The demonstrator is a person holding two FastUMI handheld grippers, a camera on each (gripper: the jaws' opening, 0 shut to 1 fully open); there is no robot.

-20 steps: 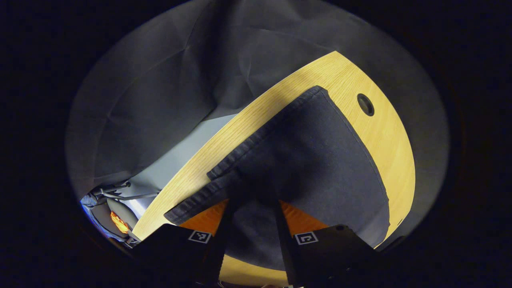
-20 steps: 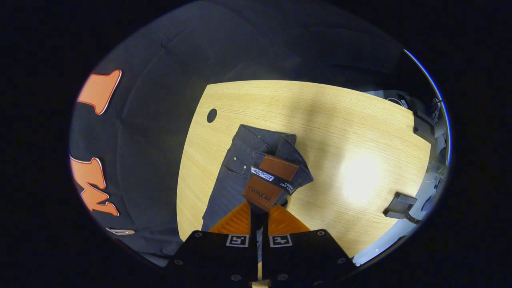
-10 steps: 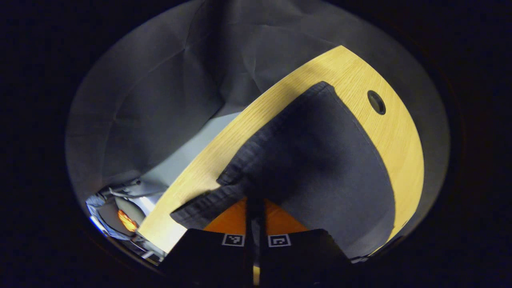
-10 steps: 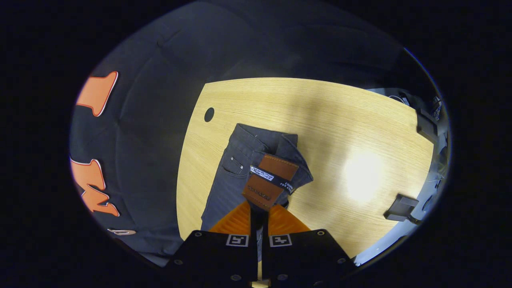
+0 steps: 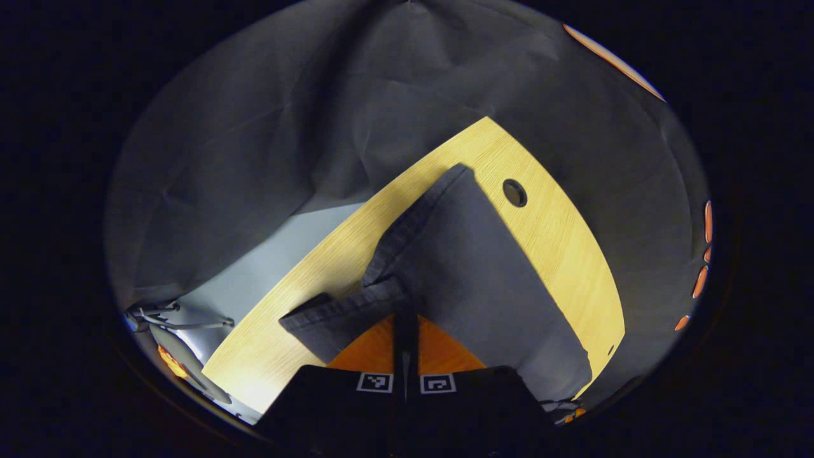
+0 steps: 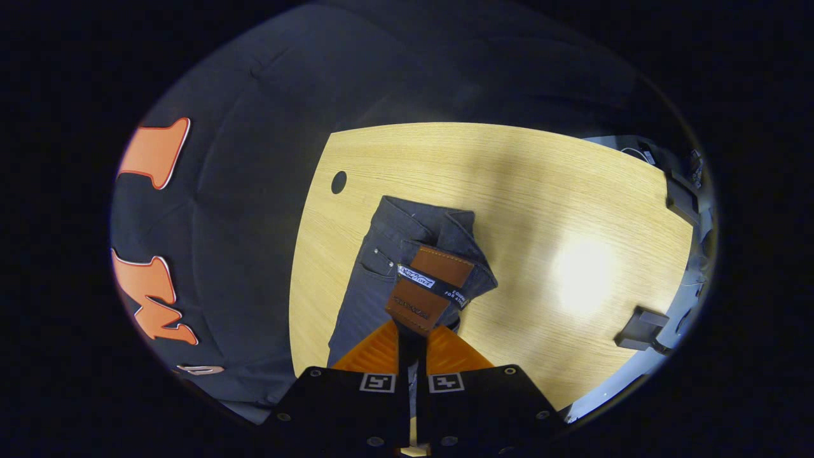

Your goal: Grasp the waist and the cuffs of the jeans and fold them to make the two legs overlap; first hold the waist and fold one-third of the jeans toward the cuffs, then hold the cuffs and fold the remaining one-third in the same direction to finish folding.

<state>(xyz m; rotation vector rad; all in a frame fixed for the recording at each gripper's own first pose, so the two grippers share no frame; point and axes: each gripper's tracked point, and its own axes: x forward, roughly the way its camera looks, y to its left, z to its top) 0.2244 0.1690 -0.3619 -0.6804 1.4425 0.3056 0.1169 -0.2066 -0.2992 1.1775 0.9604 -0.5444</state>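
Dark grey jeans point(image 5: 470, 280) lie on a light wooden table point(image 5: 559, 254). In the left gripper view the hemmed cuffs point(image 5: 356, 305) rise off the table, and my left gripper point(image 5: 404, 318) is shut on the cuff fabric. In the right gripper view the waist end of the jeans point(image 6: 407, 254) bears a brown leather patch point(image 6: 429, 289) with a tag. My right gripper point(image 6: 412, 331) is shut on the waistband just below that patch, holding it above the table point(image 6: 540, 210).
A round cable hole point(image 5: 514, 192) is in the table beside the jeans, the same cable hole point(image 6: 339, 182) near the waist. Dark clamps point(image 6: 639, 327) sit at the table's far edge. The black booth cloth point(image 5: 267, 146) hangs behind, and a stand point(image 5: 172, 318) rests on the floor.
My left gripper has gone from open to shut on the cuffs and then lifted them off the table. The right gripper has held the waistband almost still.
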